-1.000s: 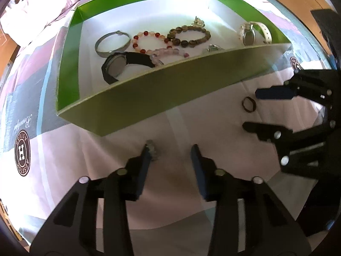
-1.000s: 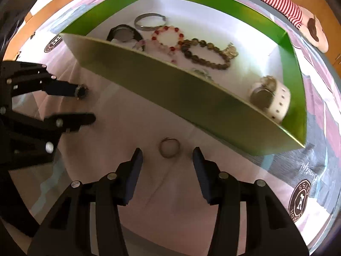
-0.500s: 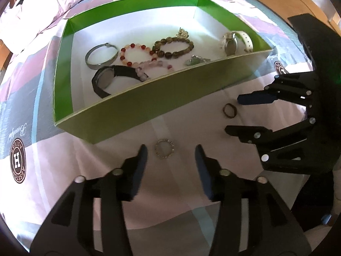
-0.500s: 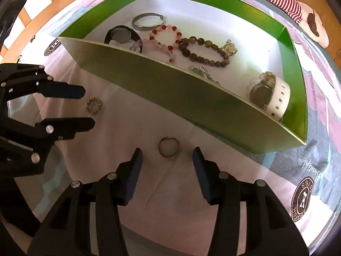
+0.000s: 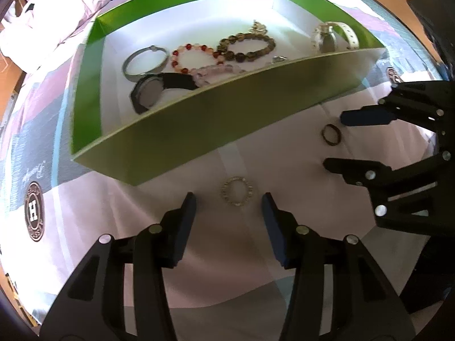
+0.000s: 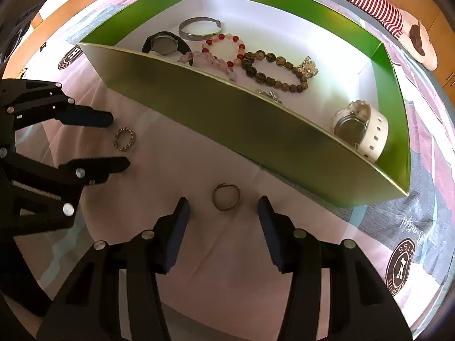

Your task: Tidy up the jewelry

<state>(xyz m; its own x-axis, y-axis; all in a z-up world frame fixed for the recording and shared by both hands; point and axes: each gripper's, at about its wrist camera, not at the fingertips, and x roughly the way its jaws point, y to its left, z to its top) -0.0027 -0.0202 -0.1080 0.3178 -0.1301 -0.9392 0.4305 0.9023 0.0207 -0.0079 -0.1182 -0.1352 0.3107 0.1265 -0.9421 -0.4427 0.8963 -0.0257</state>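
Your left gripper (image 5: pixel 229 206) hangs with jaws spread around the beaded ring (image 5: pixel 237 195); your right gripper (image 6: pixel 223 209) stands likewise spread around the thin ring (image 6: pixel 225 197). Both rings lie flat on the sheet (image 6: pixel 182 170), just outside the box (image 6: pixel 256 130). Lower until the pads meet the cloth, then close slowly, centred, so neither ring skids away.

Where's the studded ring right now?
The studded ring lies on the bedspread outside the green box, centred between the open left gripper fingers.
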